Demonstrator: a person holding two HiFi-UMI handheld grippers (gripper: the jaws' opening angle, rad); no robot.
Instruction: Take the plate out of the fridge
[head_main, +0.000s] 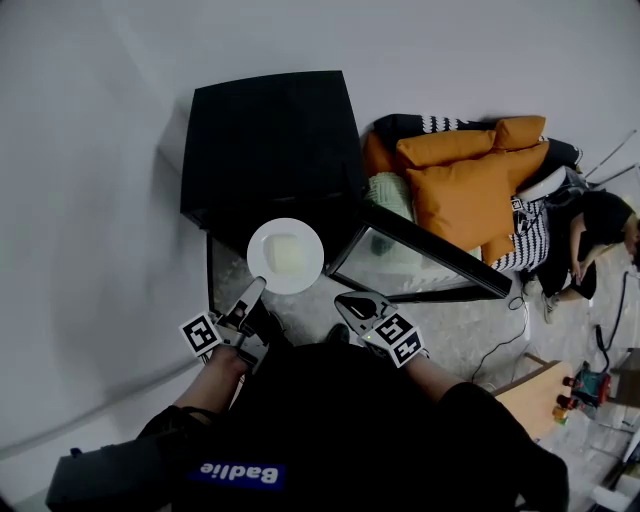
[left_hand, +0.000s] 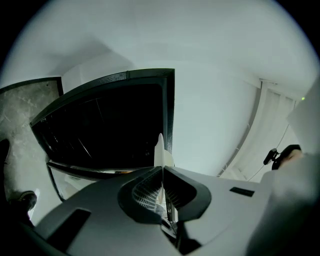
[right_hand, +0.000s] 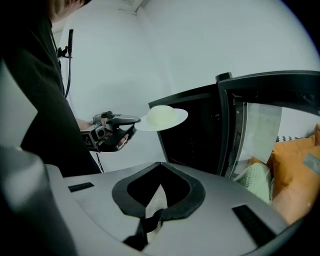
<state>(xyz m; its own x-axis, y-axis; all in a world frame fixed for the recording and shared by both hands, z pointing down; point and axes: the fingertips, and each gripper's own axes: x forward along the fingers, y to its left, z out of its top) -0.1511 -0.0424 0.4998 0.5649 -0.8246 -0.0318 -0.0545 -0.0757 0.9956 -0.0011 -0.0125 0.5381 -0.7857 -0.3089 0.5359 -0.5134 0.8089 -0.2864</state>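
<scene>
**Right gripper** (head_main: 347, 302): nearest, lower centre of the head view. The fingers are drawn together and nothing is seen between them. It is held just beside the open glass door (head_main: 425, 262).

**Left gripper** (head_main: 253, 288): lower left of centre. The fingers are clamped on the near rim of the plate (head_main: 286, 256). The rim is shown edge-on between them in the left gripper view.

**Plate**: white and round, carried roughly level in the air at the middle of the head view. It is placed before the open front of the fridge (head_main: 270, 140) and appears to be outside the cabinet. A pale square patch is seen on it, and what it is cannot be told.

**Fridge**: black and low, at upper centre, with a dark interior. Its door is swung out toward the right of the frame.

**Orange cushions** (head_main: 470, 180): farthest, at upper right.

**Step in hand**: the withdrawal is judged all but finished.

**Next move**: a level carry away from the opening is called for, and a place to set the plate down is needed. The door could perhaps be shut by the free right gripper.
</scene>
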